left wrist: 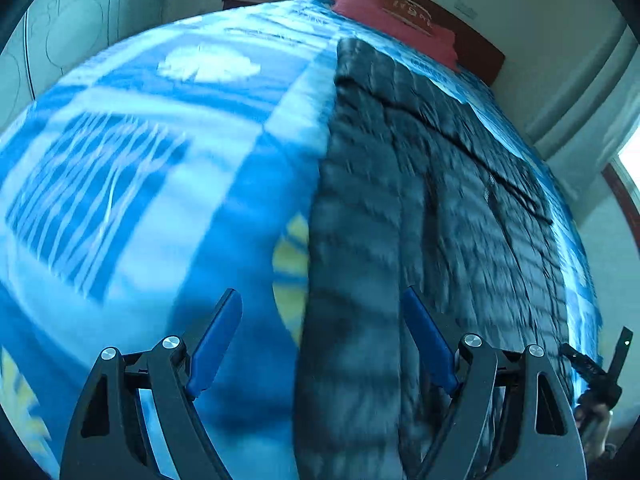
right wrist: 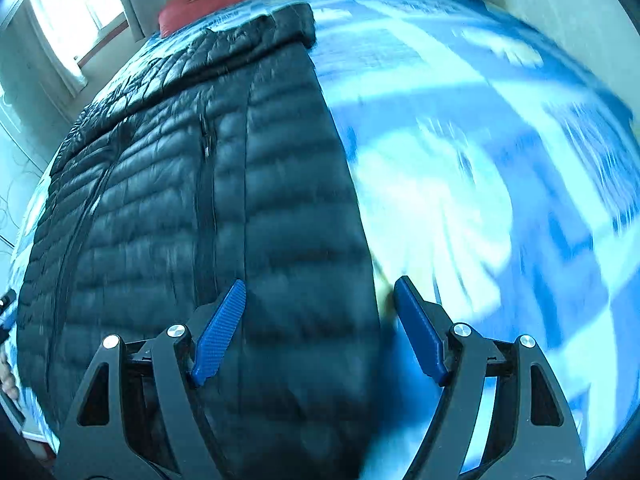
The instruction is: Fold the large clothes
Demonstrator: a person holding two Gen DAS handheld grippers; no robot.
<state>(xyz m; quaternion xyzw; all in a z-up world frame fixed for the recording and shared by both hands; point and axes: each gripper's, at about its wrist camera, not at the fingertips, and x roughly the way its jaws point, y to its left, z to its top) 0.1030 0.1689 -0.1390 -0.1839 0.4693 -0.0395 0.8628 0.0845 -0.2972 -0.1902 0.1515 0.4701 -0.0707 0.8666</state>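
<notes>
The left gripper (left wrist: pixel 322 304) has its two blue fingers (left wrist: pixel 218 340) spread wide apart. Nothing is between them. It hangs above the bed and holds nothing. Ahead of it, one long straight edge of the black puffer jacket (left wrist: pixel 420 208) runs away from between the fingers. The jacket lies flat under and past its right finger. Under its left finger is only the blue and white blanket (left wrist: pixel 132 152).

The right gripper (right wrist: pixel 320 292) is wide open too, and its blue fingers (right wrist: pixel 418 332) hold nothing. Seen from this one, the puffer jacket (right wrist: pixel 224 200) lies under and past the left finger. The jacket's straight edge runs away from between the two fingers. A dark zipper line (right wrist: pixel 206 184) runs down the jacket, just past the left finger. The jacket's collar end is at the far side, away from the gripper. To the right of the right finger is the blanket (right wrist: pixel 500 140), all blurry.

Far past the jacket, at the head of the bed, lies a red pillow (left wrist: pixel 394 14). A bright window (right wrist: pixel 76 4) shows far off to the left of the right gripper.
</notes>
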